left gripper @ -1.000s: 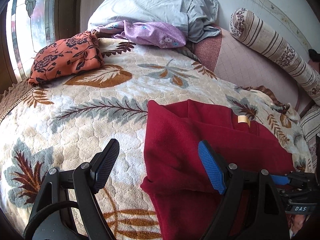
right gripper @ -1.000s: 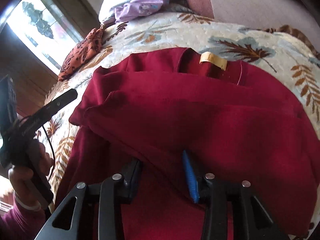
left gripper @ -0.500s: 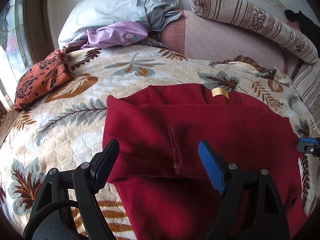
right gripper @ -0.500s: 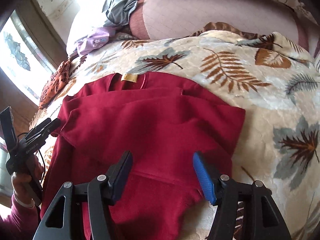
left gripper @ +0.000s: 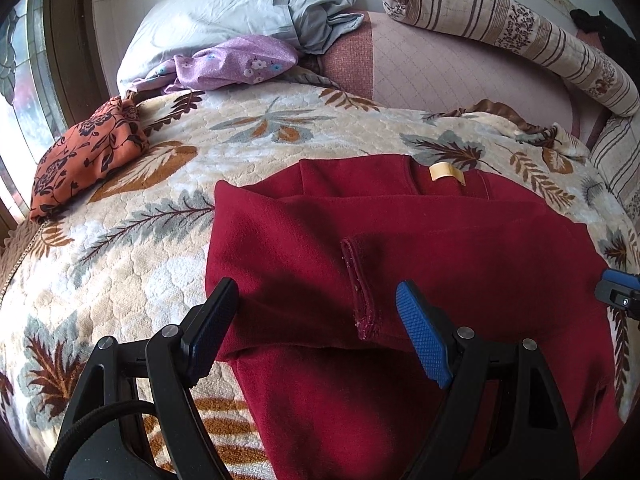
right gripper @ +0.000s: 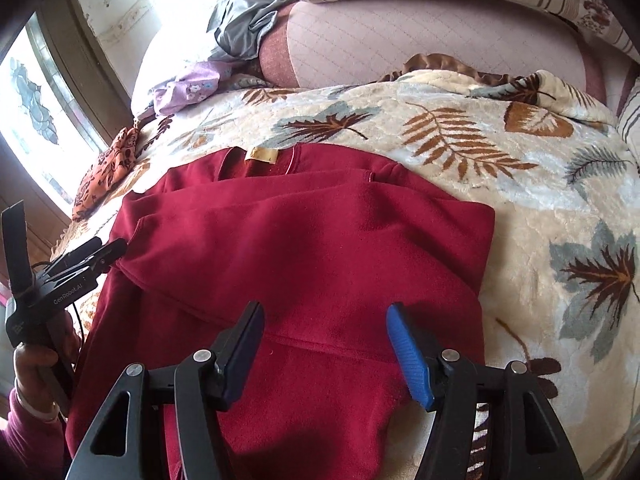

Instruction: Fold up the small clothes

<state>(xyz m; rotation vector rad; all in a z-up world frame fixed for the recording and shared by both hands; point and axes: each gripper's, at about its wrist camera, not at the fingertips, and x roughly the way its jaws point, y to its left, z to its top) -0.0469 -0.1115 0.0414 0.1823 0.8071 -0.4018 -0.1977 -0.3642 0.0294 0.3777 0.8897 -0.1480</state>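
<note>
A dark red sweater (left gripper: pixel 420 264) lies on the leaf-patterned bed blanket (left gripper: pixel 132 256), collar with a tan label (left gripper: pixel 446 171) at the far side. Both sleeves are folded across its body; one cuff (left gripper: pixel 360 292) lies in the middle. My left gripper (left gripper: pixel 320 320) is open and empty, hovering over the sweater's near left part. My right gripper (right gripper: pixel 324 344) is open and empty over the sweater (right gripper: pixel 304 256) near its right side. The left gripper also shows at the left of the right wrist view (right gripper: pixel 92 256), held by a hand.
An orange floral folded cloth (left gripper: pixel 84 152) lies at the blanket's far left by a window. A purple floral garment (left gripper: pixel 236 64) rests against a grey pillow (left gripper: pixel 240 8). A striped bolster (left gripper: pixel 512 32) and pink mattress (left gripper: pixel 452 76) lie beyond.
The right gripper, first low and close on the sweater's cloth, has opened wide and drawn back. The left gripper has moved right, over the sweater. Both sleeves now lie folded across the body.
</note>
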